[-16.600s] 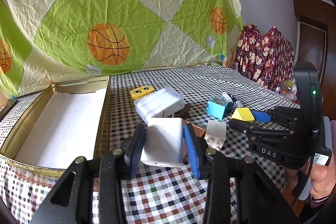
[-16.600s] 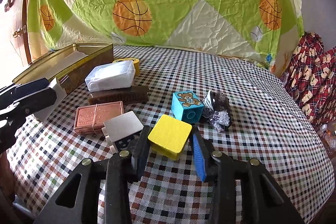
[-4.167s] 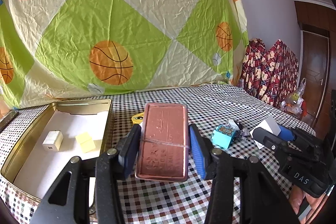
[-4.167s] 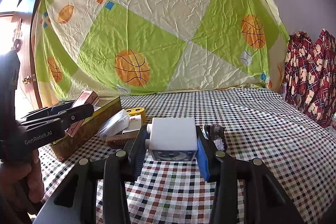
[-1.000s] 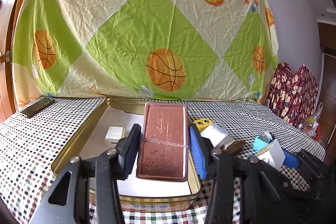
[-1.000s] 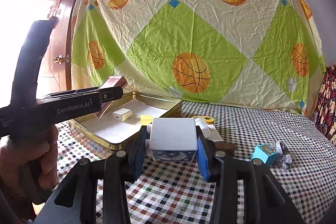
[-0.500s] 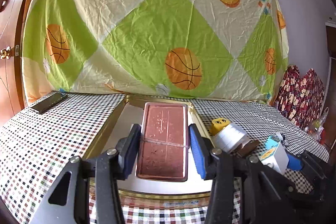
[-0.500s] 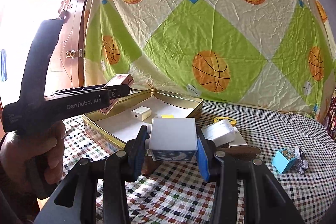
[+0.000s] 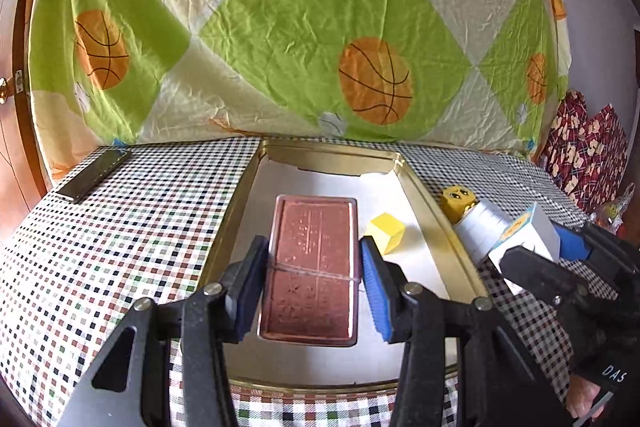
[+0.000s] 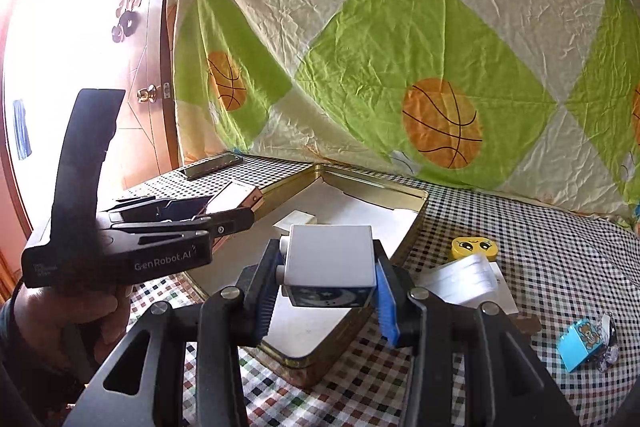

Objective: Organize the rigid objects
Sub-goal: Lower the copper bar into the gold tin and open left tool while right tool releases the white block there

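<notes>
My left gripper (image 9: 312,275) has its jaws clenched on the long sides of the copper-coloured tin (image 9: 313,267), which I hold flat, lid up, above the white-lined floor of the open gold box (image 9: 436,227); held level like this it should set down without tipping. The tin is a slim rectangle with embossed marks on its lid and a thin band across its middle. Just beside it, on the box floor, lies a small yellow block (image 9: 386,227), so I judge the free room is to the tin's left.

My right gripper (image 10: 326,279) has its jaws grasping the white cube (image 10: 329,261), a boxy piece with small pegs on one side and a dark printed face below. I hold it over the box's near corner, apparently waiting its turn behind the tin.

Outside the box, on the checked tabletop (image 10: 560,267), wait a yellow smiley piece (image 10: 474,247), a clear plastic packet (image 10: 466,277) and a blue bear block (image 10: 580,343).
</notes>
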{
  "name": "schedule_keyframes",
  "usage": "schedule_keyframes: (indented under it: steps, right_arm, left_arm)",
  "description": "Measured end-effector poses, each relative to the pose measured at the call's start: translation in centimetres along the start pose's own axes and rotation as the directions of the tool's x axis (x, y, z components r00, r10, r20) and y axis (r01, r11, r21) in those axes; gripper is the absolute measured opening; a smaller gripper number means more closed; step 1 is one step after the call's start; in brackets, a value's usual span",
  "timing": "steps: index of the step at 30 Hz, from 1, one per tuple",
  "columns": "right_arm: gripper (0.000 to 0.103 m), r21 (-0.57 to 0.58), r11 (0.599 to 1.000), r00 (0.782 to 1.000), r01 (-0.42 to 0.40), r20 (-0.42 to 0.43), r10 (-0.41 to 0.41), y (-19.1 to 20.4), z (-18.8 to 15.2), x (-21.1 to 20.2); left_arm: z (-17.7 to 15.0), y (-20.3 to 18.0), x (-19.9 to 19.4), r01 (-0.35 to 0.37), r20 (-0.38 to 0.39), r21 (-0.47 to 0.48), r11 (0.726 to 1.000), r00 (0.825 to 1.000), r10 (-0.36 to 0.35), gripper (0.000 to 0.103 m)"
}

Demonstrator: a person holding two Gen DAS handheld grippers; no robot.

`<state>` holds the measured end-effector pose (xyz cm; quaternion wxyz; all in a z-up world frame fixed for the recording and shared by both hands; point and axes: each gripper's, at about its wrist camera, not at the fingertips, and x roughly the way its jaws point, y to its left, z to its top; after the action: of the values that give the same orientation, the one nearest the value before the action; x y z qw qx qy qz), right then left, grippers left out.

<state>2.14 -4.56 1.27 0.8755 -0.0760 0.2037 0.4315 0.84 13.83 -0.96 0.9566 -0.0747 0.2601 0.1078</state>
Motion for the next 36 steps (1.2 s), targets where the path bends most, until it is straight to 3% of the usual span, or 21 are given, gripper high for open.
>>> schedule_keyframes:
  steps: [10,18,21,25,26,28,30,36]
  right_arm:
    - [0.045,-0.007,1.000,0.986,-0.022,-0.164,0.020,-0.8,0.8,7.1]
    - [0.045,-0.028,1.000,0.977,0.003,-0.212,-0.009,-0.7,0.7,9.6]
    - [0.053,-0.024,0.999,0.979,0.025,-0.201,-0.029,-0.8,0.8,9.5]
    - [0.070,0.012,0.999,0.983,0.043,-0.177,-0.041,-1.6,0.8,8.7]
    - [0.072,0.017,0.999,0.985,0.045,-0.170,-0.042,-1.8,0.7,8.3]
    - [0.072,0.026,0.998,0.988,0.053,-0.146,-0.049,-2.3,0.5,7.1]
    - [0.072,0.038,0.997,0.991,0.074,-0.116,-0.069,-3.0,0.2,5.7]
    - [0.072,0.091,0.984,0.987,0.155,-0.042,-0.152,-6.6,-0.6,1.1]
  left_arm:
    - [0.2,-0.3,3.3,-0.029,-0.119,0.081,0.996,0.992,0.039,0.046]
    - [-0.1,-0.1,5.4,-0.053,-0.192,0.106,0.993,0.979,0.073,0.046]
    - [0.0,0.1,5.6,-0.074,-0.191,0.104,0.992,0.977,0.093,0.046]
    - [0.2,0.5,5.2,-0.095,-0.176,0.080,0.992,0.978,0.108,0.064]
    - [0.3,0.4,4.9,-0.093,-0.165,0.074,0.993,0.981,0.104,0.068]
    - [0.3,0.0,4.0,-0.106,-0.127,0.067,0.992,0.985,0.114,0.085]
    - [0.3,-0.5,3.2,-0.104,-0.087,0.055,0.993,0.990,0.109,0.093]
    - [0.0,-3.4,1.7,-0.039,-0.019,0.014,0.999,0.999,0.039,0.097]
